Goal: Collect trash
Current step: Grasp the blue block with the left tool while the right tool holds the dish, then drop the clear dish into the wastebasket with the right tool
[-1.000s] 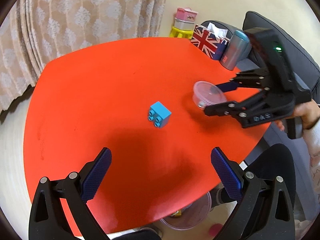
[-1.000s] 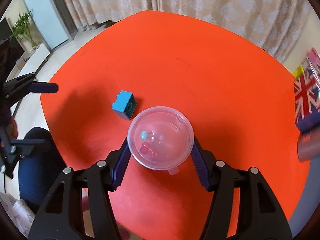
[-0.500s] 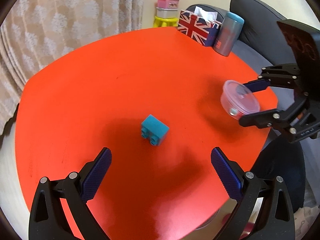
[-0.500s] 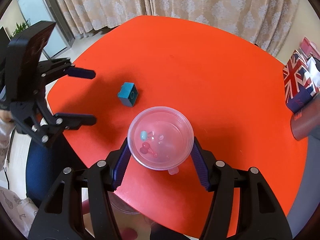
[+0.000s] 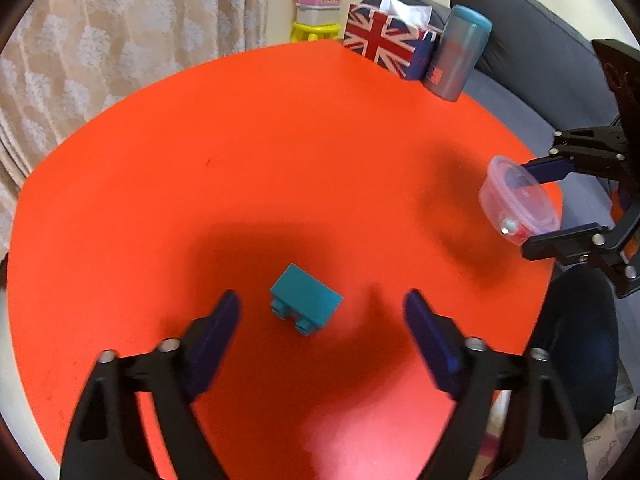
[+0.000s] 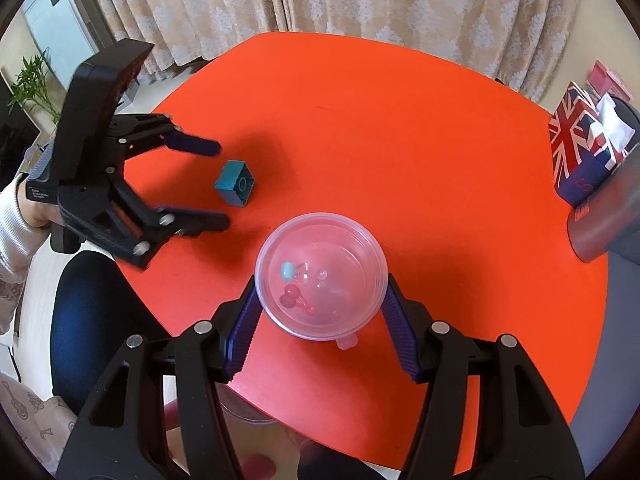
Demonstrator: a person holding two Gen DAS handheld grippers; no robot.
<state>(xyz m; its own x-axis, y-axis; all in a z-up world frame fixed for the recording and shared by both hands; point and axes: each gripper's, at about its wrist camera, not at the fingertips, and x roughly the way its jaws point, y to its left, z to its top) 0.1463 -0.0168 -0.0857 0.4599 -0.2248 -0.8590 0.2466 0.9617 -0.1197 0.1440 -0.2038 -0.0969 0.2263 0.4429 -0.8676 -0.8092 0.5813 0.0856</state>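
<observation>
Red bench (image 5: 280,140): left tool (image 5: 320,312) spread, closing around teal block (image 5: 306,304); right tool (image 6: 320,320) pinching clear tub (image 6: 320,284); next, squeeze block.

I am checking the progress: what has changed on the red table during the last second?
The left tongs came down toward the teal toy block; their jaws have just been closing, the block nearly between them, untouched. The right tongs drew the clear plastic cup nearer the table's edge. The block did not move.
</observation>
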